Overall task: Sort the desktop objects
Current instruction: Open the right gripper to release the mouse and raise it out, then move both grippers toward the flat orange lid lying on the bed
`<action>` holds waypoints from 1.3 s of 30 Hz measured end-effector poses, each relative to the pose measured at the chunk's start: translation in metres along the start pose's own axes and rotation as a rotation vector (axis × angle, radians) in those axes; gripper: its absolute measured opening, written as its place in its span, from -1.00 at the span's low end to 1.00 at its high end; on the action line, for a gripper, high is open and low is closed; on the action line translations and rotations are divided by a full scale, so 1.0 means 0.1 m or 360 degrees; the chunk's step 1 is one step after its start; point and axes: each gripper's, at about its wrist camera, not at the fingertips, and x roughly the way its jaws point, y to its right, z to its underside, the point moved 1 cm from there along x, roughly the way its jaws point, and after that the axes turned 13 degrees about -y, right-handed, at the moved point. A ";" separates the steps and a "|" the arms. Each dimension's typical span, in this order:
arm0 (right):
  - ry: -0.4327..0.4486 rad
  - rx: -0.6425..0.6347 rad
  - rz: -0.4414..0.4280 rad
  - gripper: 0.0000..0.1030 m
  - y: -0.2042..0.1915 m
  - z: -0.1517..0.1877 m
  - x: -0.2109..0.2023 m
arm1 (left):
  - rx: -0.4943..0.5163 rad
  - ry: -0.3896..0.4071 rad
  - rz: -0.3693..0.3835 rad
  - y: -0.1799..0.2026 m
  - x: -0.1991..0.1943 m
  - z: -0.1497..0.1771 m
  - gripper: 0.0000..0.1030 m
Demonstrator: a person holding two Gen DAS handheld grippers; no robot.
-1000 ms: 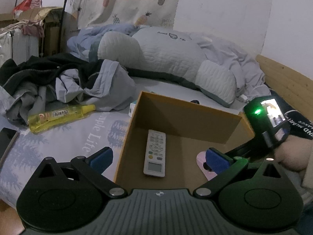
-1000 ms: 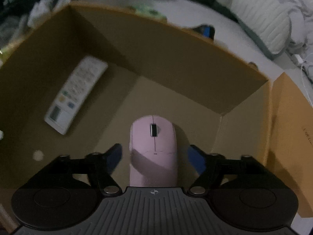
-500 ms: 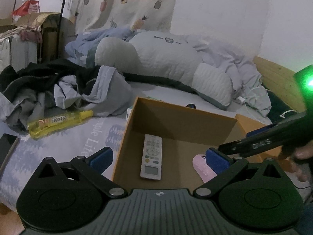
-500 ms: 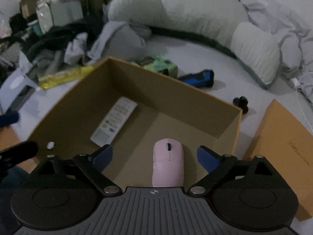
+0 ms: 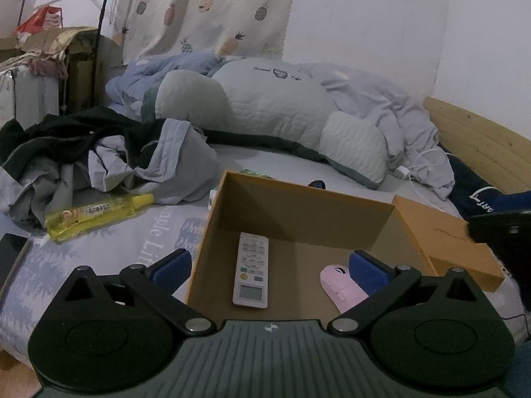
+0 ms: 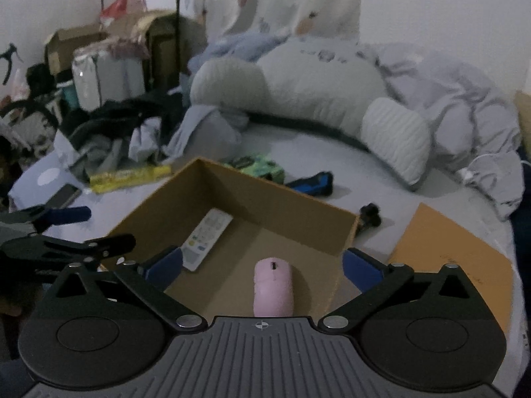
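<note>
An open brown cardboard box point(image 5: 298, 199) point(image 6: 285, 199) sits on the bed. In it lie a white remote point(image 5: 251, 269) point(image 6: 207, 238) and a pink mouse point(image 5: 341, 287) point(image 6: 273, 287). My left gripper point(image 5: 270, 267) is open and empty, above the box's near edge. My right gripper point(image 6: 262, 267) is open and empty, raised above the box with the mouse below and between its fingers. A yellow bottle point(image 5: 96, 215) point(image 6: 129, 176) lies left of the box. A blue tool point(image 6: 312, 183), a green packet point(image 6: 257, 164) and a small black object point(image 6: 370, 214) lie behind it.
The box lid point(image 5: 448, 237) point(image 6: 454, 258) lies to the right. A phone point(image 5: 11, 258) point(image 6: 64, 195) lies at the far left. Piled clothes point(image 5: 99, 156) and a large pillow point(image 5: 265, 109) fill the back. A wooden bed frame point(image 5: 481, 142) is at the right.
My right gripper has risen and pulled back from the box, leaving the pink mouse lying inside. My left gripper has also lifted a little.
</note>
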 end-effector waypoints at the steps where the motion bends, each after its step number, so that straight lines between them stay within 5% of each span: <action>1: 0.0026 0.0006 0.0012 1.00 0.01 0.04 -0.06 | 0.0003 0.0001 0.0001 0.01 0.00 0.00 1.00; 25: 0.0628 0.0272 0.0177 1.00 0.48 0.92 -0.57 | 0.0105 0.0045 0.0013 0.12 -0.09 0.10 1.00; 39: 0.0592 0.0353 0.0242 1.00 0.60 1.11 -0.37 | 0.0188 0.0026 0.0007 0.25 -0.03 0.18 1.00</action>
